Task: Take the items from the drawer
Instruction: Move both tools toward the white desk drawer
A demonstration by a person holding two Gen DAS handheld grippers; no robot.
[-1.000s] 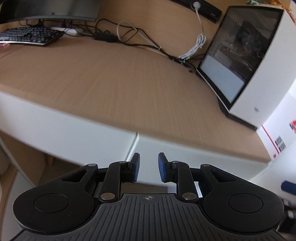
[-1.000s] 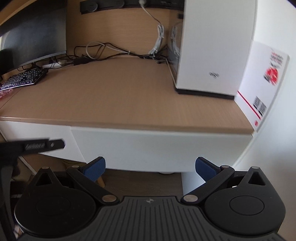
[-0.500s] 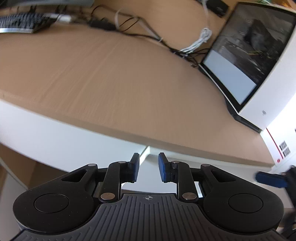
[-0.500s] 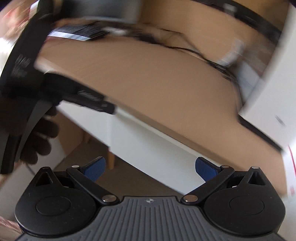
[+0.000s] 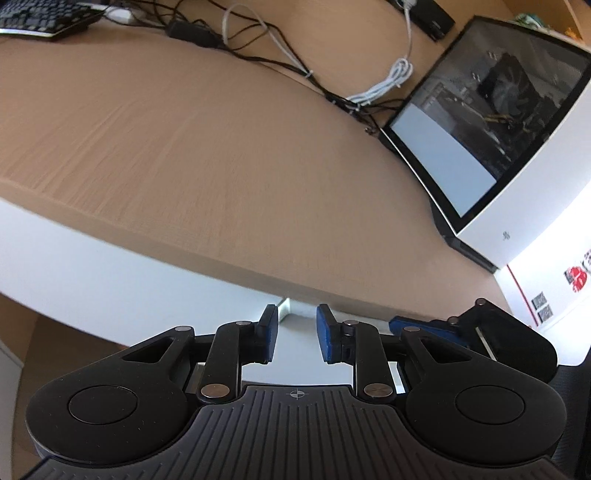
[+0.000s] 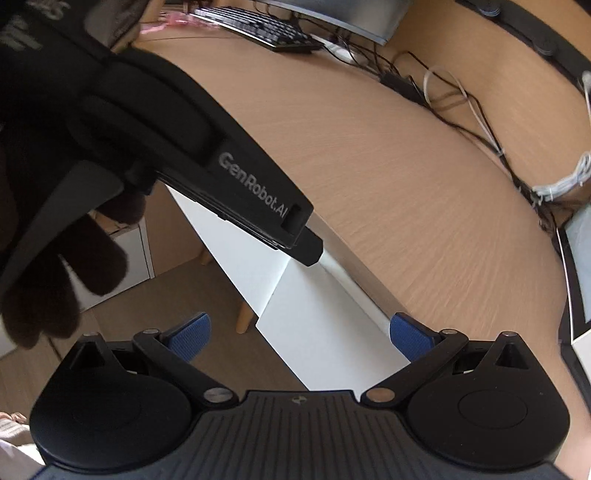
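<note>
The left gripper (image 5: 293, 338) points down at the front edge of the wooden worktop (image 5: 207, 147). Its jaws stand only a little apart, with a narrow gap, and nothing is between the blue pads (image 5: 325, 336). Just beyond the pads is the white drawer front (image 5: 110, 280) under the worktop edge, and there a vertical seam (image 5: 284, 308) separates two white panels. The drawer looks closed, so the items inside it are not visible.

The right gripper (image 6: 297, 338) has its jaws wide apart and holds nothing. It looks at the same white fronts (image 6: 317, 325) from a tilted angle. In this view the left gripper body (image 6: 255, 195), with a printed name on it, crosses the picture from the upper left, and a hand in a dark glove (image 6: 62, 280) holds it. Its tip is near the top of the seam, but I cannot tell if it touches the panel.

On the worktop, far from the edge, there are a keyboard (image 5: 40, 18), a bundle of cables (image 5: 384, 83) and a white computer case (image 5: 517, 147) with a glass side.
</note>
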